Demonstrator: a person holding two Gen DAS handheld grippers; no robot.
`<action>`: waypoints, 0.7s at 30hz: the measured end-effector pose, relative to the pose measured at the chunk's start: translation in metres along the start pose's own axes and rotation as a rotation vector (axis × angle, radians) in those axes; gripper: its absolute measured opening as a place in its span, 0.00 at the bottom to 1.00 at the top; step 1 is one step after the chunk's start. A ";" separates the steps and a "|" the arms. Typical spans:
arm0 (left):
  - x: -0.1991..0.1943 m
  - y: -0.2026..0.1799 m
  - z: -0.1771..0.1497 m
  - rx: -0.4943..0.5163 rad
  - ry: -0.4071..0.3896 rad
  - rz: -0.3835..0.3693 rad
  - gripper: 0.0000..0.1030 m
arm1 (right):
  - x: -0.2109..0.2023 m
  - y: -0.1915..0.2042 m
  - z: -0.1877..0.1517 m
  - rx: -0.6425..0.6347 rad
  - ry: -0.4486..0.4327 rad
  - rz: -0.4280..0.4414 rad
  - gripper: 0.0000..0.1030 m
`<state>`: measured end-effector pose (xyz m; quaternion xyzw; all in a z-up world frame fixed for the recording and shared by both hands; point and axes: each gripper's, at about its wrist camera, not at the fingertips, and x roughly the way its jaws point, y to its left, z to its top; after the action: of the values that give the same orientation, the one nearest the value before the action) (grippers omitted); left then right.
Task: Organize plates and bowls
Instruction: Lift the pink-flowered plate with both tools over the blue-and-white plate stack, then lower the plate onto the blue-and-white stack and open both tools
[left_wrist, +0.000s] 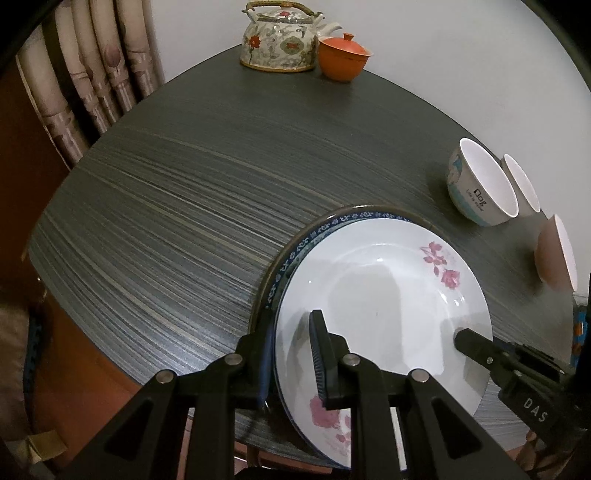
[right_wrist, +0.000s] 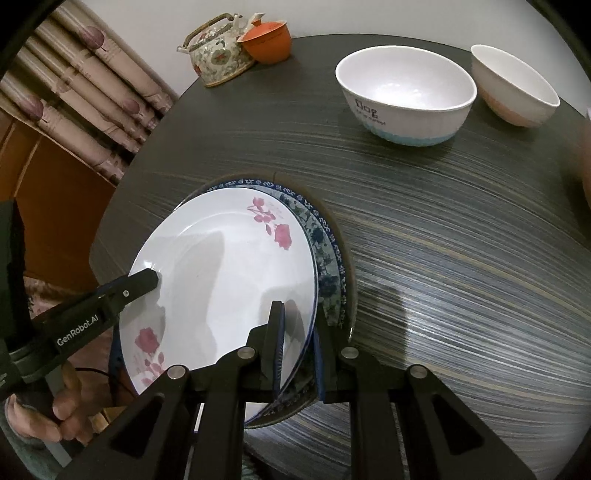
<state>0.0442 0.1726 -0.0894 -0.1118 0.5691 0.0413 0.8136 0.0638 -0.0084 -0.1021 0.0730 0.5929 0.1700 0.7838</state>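
Note:
A white plate with pink flowers (left_wrist: 380, 295) (right_wrist: 221, 277) lies on a blue-patterned plate (left_wrist: 317, 229) (right_wrist: 325, 266), and a dark rim shows under both. The stack sits at the near edge of the dark striped table (left_wrist: 184, 221) (right_wrist: 461, 277). My left gripper (left_wrist: 290, 332) is shut on the stack's left rim, one finger on top of the white plate and one outside the blue rim. My right gripper (right_wrist: 299, 317) is shut on the opposite rim in the same way. Each gripper shows in the other's view: the right gripper (left_wrist: 476, 343), the left gripper (right_wrist: 144, 284).
Three bowls stand at the table's right: a white bowl with a blue base (left_wrist: 480, 184) (right_wrist: 406, 96), a white and pink bowl (left_wrist: 522, 184) (right_wrist: 517, 85), and a third bowl (left_wrist: 557, 254). A floral teapot (left_wrist: 280, 40) (right_wrist: 218, 55) and an orange lidded cup (left_wrist: 343, 55) (right_wrist: 267, 40) stand at the back. Curtains (left_wrist: 92, 74) hang at the left.

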 end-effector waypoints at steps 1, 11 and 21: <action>0.000 -0.001 0.000 0.000 -0.002 0.003 0.18 | 0.001 0.000 0.000 -0.003 0.000 -0.007 0.14; 0.001 0.000 0.004 -0.025 0.019 0.008 0.20 | 0.002 0.005 0.001 -0.008 0.000 0.007 0.27; -0.009 -0.003 0.011 -0.038 -0.026 0.021 0.27 | 0.004 0.020 0.001 -0.066 0.030 -0.002 0.54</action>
<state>0.0516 0.1725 -0.0771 -0.1208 0.5589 0.0621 0.8180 0.0624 0.0115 -0.0994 0.0440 0.5985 0.1897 0.7771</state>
